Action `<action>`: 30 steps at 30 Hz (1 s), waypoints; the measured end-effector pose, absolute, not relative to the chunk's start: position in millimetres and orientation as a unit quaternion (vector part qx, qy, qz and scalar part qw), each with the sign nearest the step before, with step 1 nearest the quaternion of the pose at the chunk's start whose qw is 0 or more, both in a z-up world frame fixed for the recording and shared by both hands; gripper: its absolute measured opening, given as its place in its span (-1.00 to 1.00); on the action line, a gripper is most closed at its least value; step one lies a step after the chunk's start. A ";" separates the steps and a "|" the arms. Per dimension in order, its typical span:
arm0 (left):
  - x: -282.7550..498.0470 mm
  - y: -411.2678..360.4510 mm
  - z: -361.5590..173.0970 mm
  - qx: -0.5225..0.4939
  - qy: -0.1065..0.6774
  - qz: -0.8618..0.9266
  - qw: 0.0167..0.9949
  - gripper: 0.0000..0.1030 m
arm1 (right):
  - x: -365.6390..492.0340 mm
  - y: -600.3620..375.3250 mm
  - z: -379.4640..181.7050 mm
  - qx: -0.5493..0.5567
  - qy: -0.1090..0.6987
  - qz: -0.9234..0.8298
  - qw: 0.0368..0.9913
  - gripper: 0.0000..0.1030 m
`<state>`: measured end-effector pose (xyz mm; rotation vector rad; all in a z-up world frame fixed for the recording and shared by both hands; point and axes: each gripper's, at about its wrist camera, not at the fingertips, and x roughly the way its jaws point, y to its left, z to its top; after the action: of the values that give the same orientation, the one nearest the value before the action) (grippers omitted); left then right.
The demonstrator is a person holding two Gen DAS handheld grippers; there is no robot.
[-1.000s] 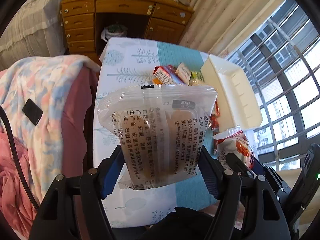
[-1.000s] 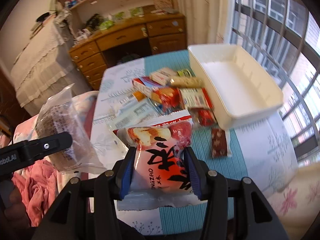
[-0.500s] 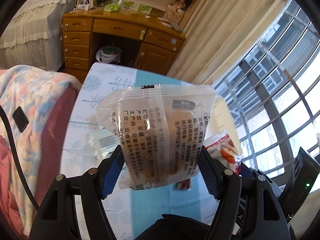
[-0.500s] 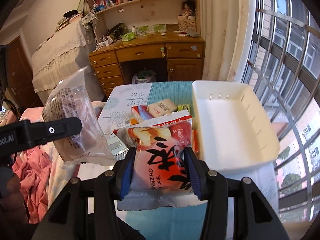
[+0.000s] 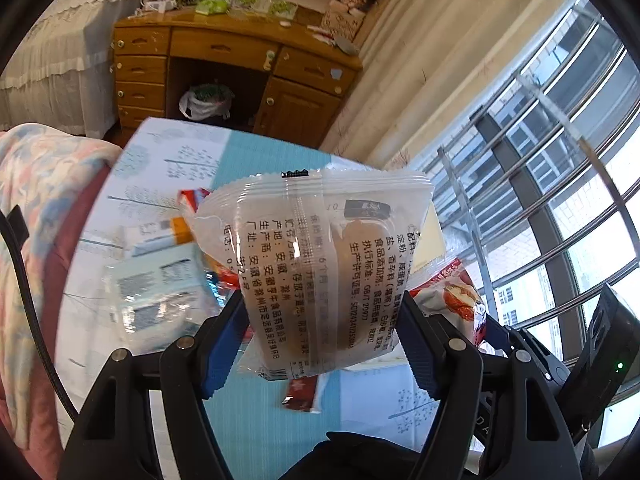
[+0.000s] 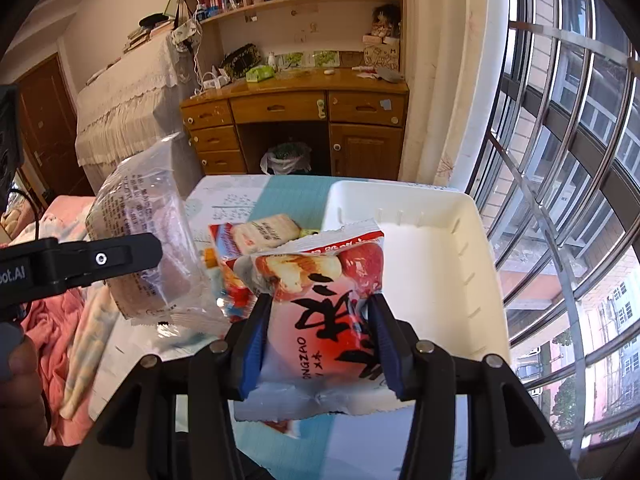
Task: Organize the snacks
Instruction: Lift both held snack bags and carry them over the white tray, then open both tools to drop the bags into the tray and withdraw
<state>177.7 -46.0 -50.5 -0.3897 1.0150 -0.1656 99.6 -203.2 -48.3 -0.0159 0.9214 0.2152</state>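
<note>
Both grippers are up off the table, each with a snack in its grip. The left gripper (image 5: 324, 320) is clamped on a clear packet (image 5: 316, 272) printed with black Chinese text, a brownish cake showing through the film; the packet stands upright between the blue pads (image 5: 224, 344) and fills the middle of that camera's view. Beyond and below it the table (image 5: 256, 432), under a blue and white cloth, carries a loose heap of snacks (image 5: 160, 280), blurred, and a small dark red sachet (image 5: 300, 394) lies just under the packet's bottom edge.

The right gripper (image 6: 318, 340) is squeezed onto a red and white packet (image 6: 320, 316) with big black characters, held upright. Directly ahead of it and to its right sits a white tray (image 6: 480, 264), the packet overlapping its near left corner in view. To the left of this gripper the other tool's black finger (image 6: 100, 258) reaches in with the clear packet, beside the heap
</note>
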 end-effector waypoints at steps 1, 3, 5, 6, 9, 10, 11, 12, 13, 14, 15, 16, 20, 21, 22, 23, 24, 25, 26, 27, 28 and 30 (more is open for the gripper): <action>180.6 -51.7 -52.7 -0.185 0.486 -0.080 0.851 0.38 | 101.9 -208.8 -50.7 -0.008 0.447 0.105 0.888 -0.05; 189.3 -68.5 -59.1 -0.186 0.494 -0.082 0.845 0.38 | 107.7 -222.3 -56.4 -0.010 0.455 0.109 0.884 -0.04; 196.7 -83.4 -65.4 -0.184 0.502 -0.084 0.841 0.38 | 112.7 -232.6 -61.0 -0.012 0.461 0.112 0.880 -0.04; 200.6 -90.8 -68.6 -0.182 0.505 -0.085 0.839 0.38 | 116.5 -239.6 -64.3 -0.014 0.466 0.114 0.877 -0.04; 212.3 -111.8 -78.2 -0.178 0.517 -0.085 0.833 0.39 | 123.6 -251.7 -70.8 -0.015 0.475 0.117 0.872 -0.04; 216.1 -118.1 -81.7 -0.176 0.522 -0.086 0.830 0.39 | 127.2 -257.0 -73.7 -0.016 0.479 0.115 0.870 -0.04; 218.4 -121.3 -84.3 -0.176 0.525 -0.086 0.828 0.39 | 129.9 -262.2 -75.6 -0.014 0.482 0.115 0.869 -0.04; 222.0 -126.5 -88.0 -0.175 0.530 -0.087 0.825 0.40 | 132.5 -266.4 -77.7 -0.012 0.485 0.114 0.867 -0.04; 225.3 -131.2 -91.4 -0.174 0.534 -0.087 0.823 0.40 | 135.5 -272.0 -80.3 -0.009 0.488 0.114 0.865 -0.04; 227.5 -134.7 -93.7 -0.173 0.537 -0.086 0.821 0.40 | 137.5 -276.2 -82.8 -0.008 0.491 0.113 0.864 -0.04; 229.6 -137.5 -96.1 -0.172 0.539 -0.084 0.820 0.40 | 138.5 -279.4 -84.3 -0.008 0.492 0.113 0.863 -0.04; 231.7 -139.4 -98.6 -0.170 0.541 -0.084 0.819 0.40 | 138.9 -281.6 -85.5 -0.009 0.494 0.113 0.862 -0.04; 239.2 -148.5 -105.3 -0.161 0.547 -0.080 0.817 0.52 | 144.1 -288.4 -92.0 -0.014 0.502 0.116 0.857 -0.02; 240.1 -149.2 -105.5 -0.164 0.545 -0.081 0.818 0.59 | 145.5 -289.8 -93.9 -0.015 0.504 0.117 0.855 -0.02; 240.2 -149.1 -104.6 -0.168 0.542 -0.082 0.819 0.74 | 146.9 -290.9 -96.4 -0.015 0.509 0.116 0.853 -0.02; 241.1 -149.7 -103.4 -0.171 0.539 -0.084 0.821 0.83 | 148.2 -292.2 -98.2 -0.011 0.513 0.119 0.850 -0.02; 241.8 -150.6 -102.3 -0.173 0.537 -0.085 0.822 0.85 | 150.1 -293.6 -99.1 -0.008 0.517 0.121 0.847 0.02; 242.3 -151.1 -101.5 -0.172 0.536 -0.086 0.822 0.87 | 151.6 -294.8 -100.5 -0.005 0.520 0.122 0.845 0.14; 242.7 -151.3 -101.2 -0.170 0.537 -0.085 0.822 0.87 | 152.3 -296.0 -102.0 -0.003 0.524 0.120 0.843 0.20; 242.6 -151.8 -101.5 -0.169 0.538 -0.083 0.822 0.87 | 152.3 -296.8 -102.5 -0.001 0.525 0.119 0.843 0.29; 242.2 -151.9 -102.1 -0.170 0.540 -0.083 0.820 0.87 | 152.1 -297.8 -103.0 0.002 0.526 0.118 0.842 0.36; 241.4 -151.0 -102.7 -0.172 0.543 -0.084 0.818 0.87 | 151.5 -299.3 -104.2 0.007 0.528 0.117 0.841 0.44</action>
<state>241.4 -151.0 -102.7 -0.3670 1.1561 -0.1781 151.5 -299.3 -104.2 0.0158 1.1146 0.2466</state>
